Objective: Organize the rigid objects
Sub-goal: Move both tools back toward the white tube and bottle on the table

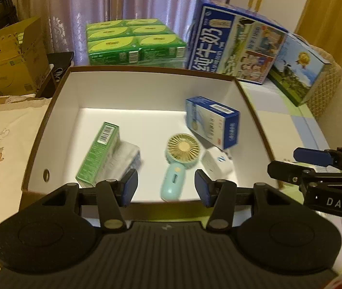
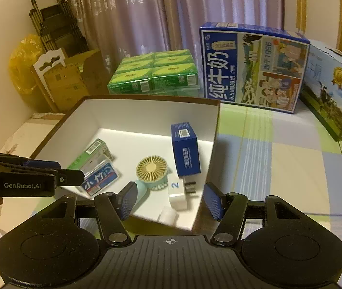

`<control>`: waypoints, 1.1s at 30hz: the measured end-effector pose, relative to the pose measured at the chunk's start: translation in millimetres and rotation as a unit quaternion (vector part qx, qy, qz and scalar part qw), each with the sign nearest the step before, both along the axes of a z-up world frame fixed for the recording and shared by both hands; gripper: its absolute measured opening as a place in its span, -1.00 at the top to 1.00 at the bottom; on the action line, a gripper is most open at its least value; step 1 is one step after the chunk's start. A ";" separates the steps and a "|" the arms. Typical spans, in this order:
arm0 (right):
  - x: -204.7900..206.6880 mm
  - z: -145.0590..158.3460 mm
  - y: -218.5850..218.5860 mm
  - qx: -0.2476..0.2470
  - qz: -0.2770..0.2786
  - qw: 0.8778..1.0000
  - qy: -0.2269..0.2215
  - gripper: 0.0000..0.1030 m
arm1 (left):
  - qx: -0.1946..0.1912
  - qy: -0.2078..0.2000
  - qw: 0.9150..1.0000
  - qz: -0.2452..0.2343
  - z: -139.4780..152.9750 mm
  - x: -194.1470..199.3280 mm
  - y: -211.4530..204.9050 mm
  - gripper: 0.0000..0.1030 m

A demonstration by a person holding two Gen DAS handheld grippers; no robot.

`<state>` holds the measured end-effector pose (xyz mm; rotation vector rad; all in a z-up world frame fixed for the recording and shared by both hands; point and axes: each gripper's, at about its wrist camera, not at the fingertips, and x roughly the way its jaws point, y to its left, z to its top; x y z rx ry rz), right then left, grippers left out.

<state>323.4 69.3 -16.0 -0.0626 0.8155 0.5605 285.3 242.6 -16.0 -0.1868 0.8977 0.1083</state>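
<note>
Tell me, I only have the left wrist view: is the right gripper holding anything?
Observer: No. The right gripper is open, with nothing between its pads.
Operator: What is the blurry packet beside the green box?
Observer: A flat packet with a blue and white printed label, right beside the green box.
Operator: Anything I'm missing in the near corner?
Observer: Yes, a small white item lies in the white box's near corner, in front of the white adapter.

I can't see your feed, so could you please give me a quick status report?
Left claw and right claw both open, empty, above the box. Fan and small cartons lie inside. Nothing in the way.
</note>
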 end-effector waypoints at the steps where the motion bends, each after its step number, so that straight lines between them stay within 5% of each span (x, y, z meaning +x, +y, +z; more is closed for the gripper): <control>1: -3.9 1.5 -3.8 0.002 0.000 1.000 0.000 -0.13 | -0.002 -0.002 1.000 -0.004 1.5 -4.4 -4.4 0.08; 12: -45.0 2.9 -67.0 0.008 -0.026 0.999 0.017 -0.14 | -0.020 0.001 0.999 -0.048 0.5 -36.2 -63.2 0.08; 33: -65.6 -13.2 -194.5 -0.003 -0.126 0.990 0.068 -0.14 | -0.035 0.040 0.991 -0.124 -34.1 -31.7 -183.9 0.08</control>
